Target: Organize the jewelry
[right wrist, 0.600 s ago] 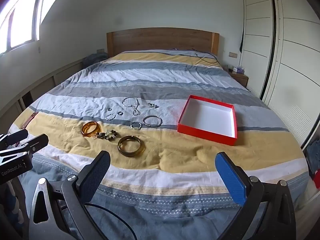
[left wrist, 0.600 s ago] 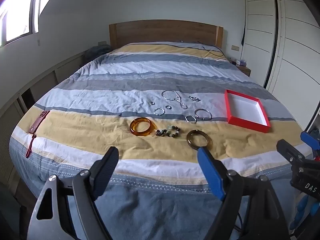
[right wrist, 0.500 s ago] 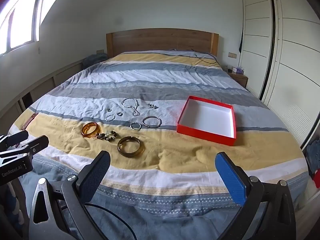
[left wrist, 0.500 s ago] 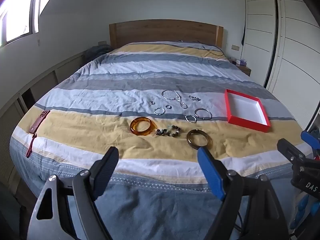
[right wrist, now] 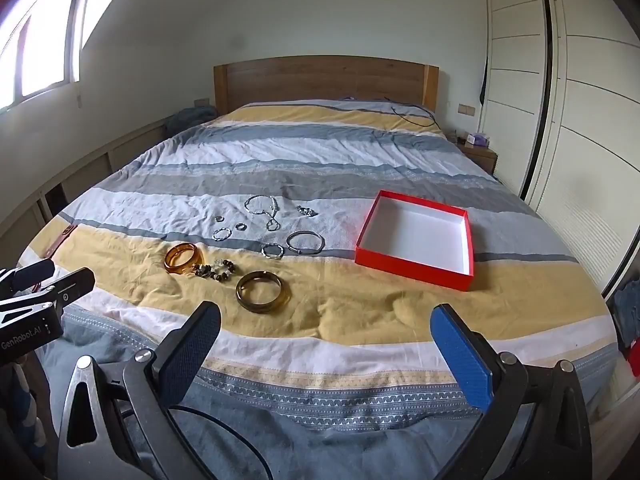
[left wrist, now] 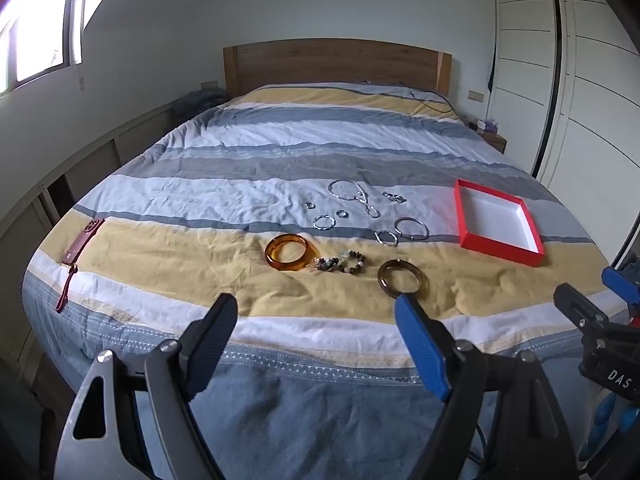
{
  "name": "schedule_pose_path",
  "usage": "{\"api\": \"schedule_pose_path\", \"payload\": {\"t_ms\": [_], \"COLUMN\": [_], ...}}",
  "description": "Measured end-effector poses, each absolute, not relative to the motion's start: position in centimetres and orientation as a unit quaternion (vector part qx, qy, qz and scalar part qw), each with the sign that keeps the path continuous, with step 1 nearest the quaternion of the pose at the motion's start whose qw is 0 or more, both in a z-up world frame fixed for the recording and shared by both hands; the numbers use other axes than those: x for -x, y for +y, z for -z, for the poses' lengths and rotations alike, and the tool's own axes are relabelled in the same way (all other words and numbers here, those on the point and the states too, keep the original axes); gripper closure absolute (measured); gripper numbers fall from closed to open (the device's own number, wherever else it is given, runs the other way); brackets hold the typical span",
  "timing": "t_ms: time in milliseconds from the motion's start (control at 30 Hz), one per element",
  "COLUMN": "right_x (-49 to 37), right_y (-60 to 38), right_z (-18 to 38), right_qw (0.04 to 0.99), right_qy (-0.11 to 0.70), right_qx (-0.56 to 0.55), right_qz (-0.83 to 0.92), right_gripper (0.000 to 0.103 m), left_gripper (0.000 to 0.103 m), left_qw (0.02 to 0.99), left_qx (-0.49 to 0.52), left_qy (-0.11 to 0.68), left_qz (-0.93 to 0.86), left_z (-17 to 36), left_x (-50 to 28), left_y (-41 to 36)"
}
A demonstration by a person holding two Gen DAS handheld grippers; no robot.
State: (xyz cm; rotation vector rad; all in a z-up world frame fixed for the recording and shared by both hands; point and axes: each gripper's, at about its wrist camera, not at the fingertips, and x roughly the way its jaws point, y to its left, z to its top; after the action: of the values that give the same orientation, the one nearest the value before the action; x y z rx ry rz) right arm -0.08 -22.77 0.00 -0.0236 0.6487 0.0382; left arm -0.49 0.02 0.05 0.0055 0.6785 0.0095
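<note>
Jewelry lies on the striped bed cover: an amber bangle, a beaded bracelet, a dark brown bangle, a silver bangle, a silver necklace and several small rings. An empty red box with a white inside sits to their right. My left gripper and right gripper are open and empty, both held over the bed's foot, short of the jewelry.
A dark red phone case with a strap lies at the bed's left edge. The wooden headboard stands at the far end. White wardrobe doors line the right side, with a nightstand beside them.
Both grippers have barely shifted. Nothing on the bed has moved.
</note>
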Motion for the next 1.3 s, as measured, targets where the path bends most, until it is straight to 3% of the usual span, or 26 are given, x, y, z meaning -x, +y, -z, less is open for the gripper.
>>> {"api": "schedule_pose_path", "payload": {"t_ms": [1300], "right_x": [-4.6], "right_y": [-22.4], "right_z": [5.5], "right_qw": [0.92], "right_qy": [0.392], "right_qx": [-0.005], "right_qz": [-0.025], "right_gripper": [0.003], "left_gripper": [0.023], "left_qw": [0.915], "left_qx": [-0.007], "left_qy": [0.404], "left_qz": [-0.005], "left_z": [5.2], "left_x": [-5.6], "left_y": [1.0]}}
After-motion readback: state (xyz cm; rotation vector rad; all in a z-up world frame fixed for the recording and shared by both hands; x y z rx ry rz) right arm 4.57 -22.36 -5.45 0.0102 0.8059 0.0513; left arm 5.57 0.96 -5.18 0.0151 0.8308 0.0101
